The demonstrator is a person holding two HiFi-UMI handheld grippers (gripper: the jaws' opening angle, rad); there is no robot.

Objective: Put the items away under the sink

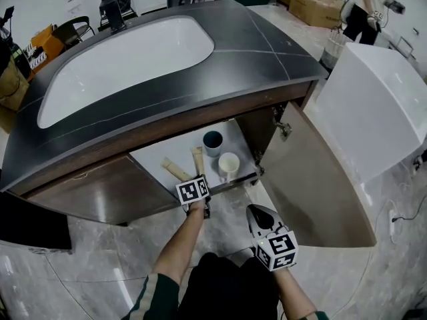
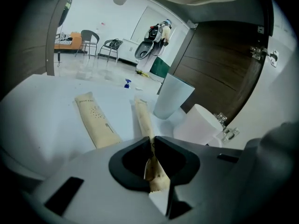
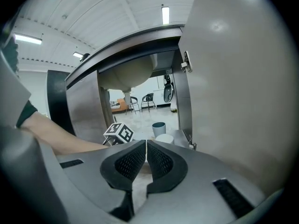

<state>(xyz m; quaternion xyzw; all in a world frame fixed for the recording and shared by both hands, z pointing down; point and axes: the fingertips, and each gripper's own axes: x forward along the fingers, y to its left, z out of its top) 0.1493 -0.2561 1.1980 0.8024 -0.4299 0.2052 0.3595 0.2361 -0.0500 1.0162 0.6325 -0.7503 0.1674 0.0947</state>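
Note:
Under the dark counter [image 1: 220,79] the cabinet stands open, and its white shelf [image 1: 157,155] holds a blue-grey cup [image 1: 213,142], a white cup [image 1: 229,163] and a tan paper packet [image 1: 176,171]. My left gripper [image 1: 197,177] reaches to the shelf's front edge, shut on the near end of a second tan packet [image 2: 142,118] that lies forward over the shelf. The left gripper view shows that packet pinched in my left gripper [image 2: 153,139], the other packet [image 2: 96,120] to its left and both cups [image 2: 172,97] to its right. My right gripper [image 1: 254,210] hangs lower right, shut and empty [image 3: 146,143].
The cabinet's right door [image 1: 313,179] swings open toward me beside my right gripper. The left door [image 1: 93,192] is closed. A white boxy unit [image 1: 373,105] stands at the right. The white basin [image 1: 127,59] is sunk into the counter above.

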